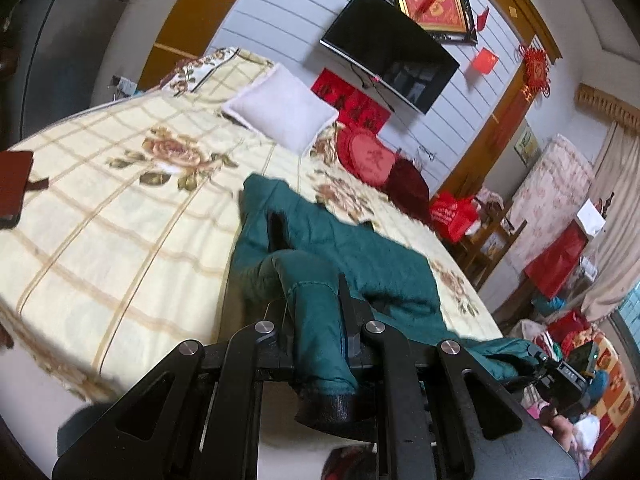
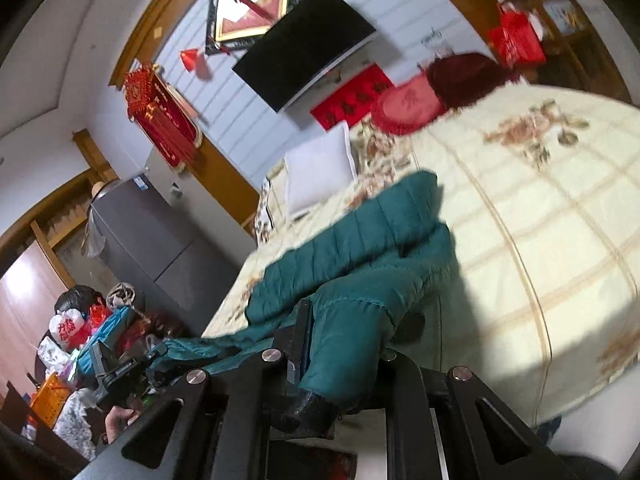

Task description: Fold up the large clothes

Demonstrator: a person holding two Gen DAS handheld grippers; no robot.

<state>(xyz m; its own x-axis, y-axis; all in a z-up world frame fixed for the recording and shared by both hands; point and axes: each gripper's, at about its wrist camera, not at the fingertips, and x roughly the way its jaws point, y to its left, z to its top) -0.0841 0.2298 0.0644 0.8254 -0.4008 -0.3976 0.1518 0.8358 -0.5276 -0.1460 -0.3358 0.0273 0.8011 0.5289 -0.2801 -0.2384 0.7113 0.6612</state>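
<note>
A dark green quilted jacket [image 1: 344, 248] lies crumpled on the floral bedspread [image 1: 120, 208]. My left gripper [image 1: 316, 304] is shut on one green sleeve with a black ribbed cuff [image 1: 332, 408] that hangs out below the jaws. In the right wrist view the same jacket [image 2: 360, 240] spreads over the bed [image 2: 540, 208]. My right gripper [image 2: 344, 328] is shut on the other sleeve, whose black cuff [image 2: 308, 410] sticks out near the camera. The other gripper shows low at the edge of each view: the right one [image 1: 560, 372] and the left one [image 2: 116, 372].
A white pillow [image 1: 280, 110] and red cushions [image 1: 368, 156] sit at the head of the bed under a wall TV [image 1: 390, 66]. A dark red object [image 1: 14, 180] lies at the bed's left edge. Bags and clutter [image 1: 572, 264] crowd the floor on the right.
</note>
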